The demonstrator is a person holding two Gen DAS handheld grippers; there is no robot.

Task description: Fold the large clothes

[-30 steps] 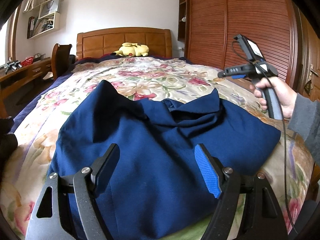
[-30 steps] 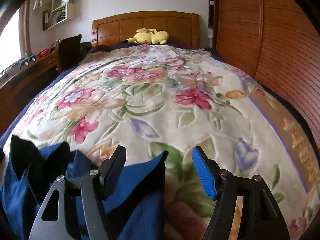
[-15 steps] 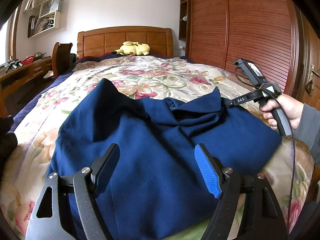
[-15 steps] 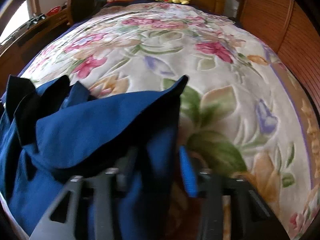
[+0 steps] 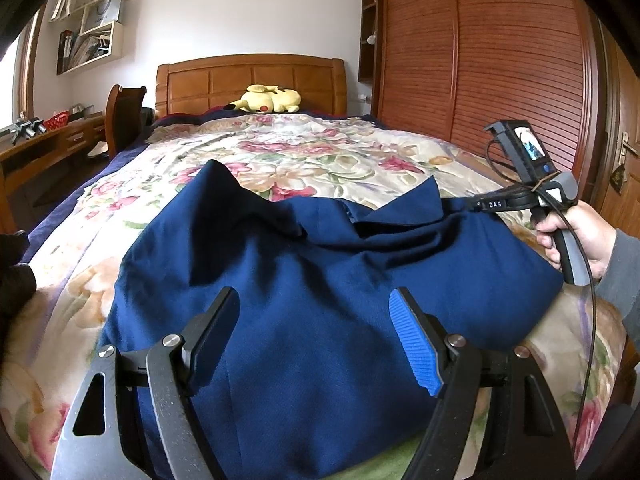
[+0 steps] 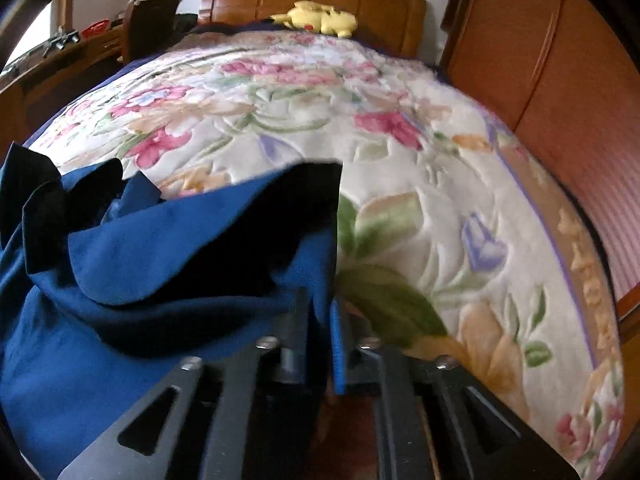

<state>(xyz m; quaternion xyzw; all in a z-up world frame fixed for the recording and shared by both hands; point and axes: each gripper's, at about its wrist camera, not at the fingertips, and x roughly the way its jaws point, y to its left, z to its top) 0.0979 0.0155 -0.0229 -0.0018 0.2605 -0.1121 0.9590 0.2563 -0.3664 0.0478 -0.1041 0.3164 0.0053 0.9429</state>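
My left gripper (image 5: 312,320) hangs wide apart over the blue garment (image 5: 320,280), which lies rumpled on the floral bedspread (image 5: 300,152) at the foot of the bed. My right gripper (image 6: 320,316) pinches the garment's edge at the cloth's 3 o'clock side, jaws easing slightly with fabric between them. A yellow plush toy (image 5: 268,100) rests at 12 o'clock by the headboard (image 5: 248,80); the wooden wardrobe (image 5: 500,60) looms at 2, a desk (image 5: 48,148) at 9.
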